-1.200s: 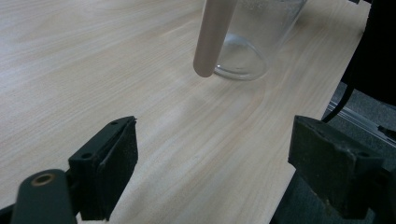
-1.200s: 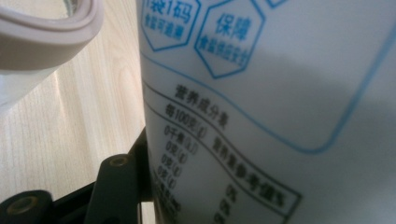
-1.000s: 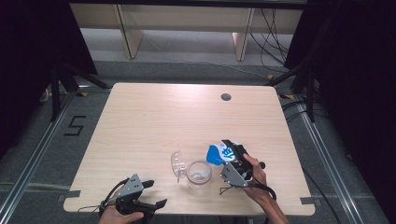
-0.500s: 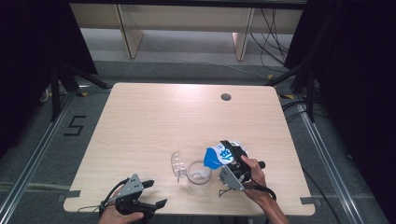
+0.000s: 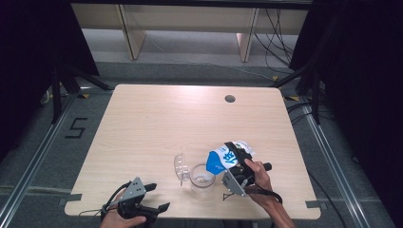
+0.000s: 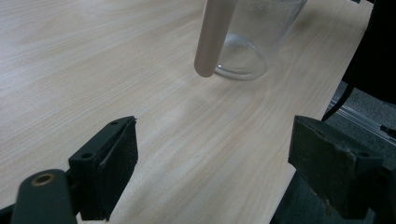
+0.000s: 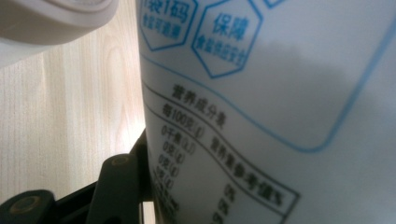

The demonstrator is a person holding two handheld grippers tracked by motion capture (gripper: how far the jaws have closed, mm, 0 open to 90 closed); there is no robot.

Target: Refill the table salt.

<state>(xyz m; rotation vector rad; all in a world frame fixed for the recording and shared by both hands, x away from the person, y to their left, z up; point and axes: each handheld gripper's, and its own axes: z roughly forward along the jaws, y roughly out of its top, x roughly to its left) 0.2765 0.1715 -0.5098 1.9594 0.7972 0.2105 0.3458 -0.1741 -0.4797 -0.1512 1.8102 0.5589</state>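
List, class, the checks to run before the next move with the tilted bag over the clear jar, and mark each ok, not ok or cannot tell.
1. Right gripper clamped on the blue and white bag: ok, the bag sits against its jaw in the right gripper view.
2. Bag's lower end above the jar mouth: ok in the high view.
3. Jar upright on the table: ok.
4. Hinged lid swung clear of the mouth: ok, it stands open at the jar's left.
5. Left gripper steadying the jar: not ok, jaws open, apart from it.
6. Contents flowing: cannot tell.
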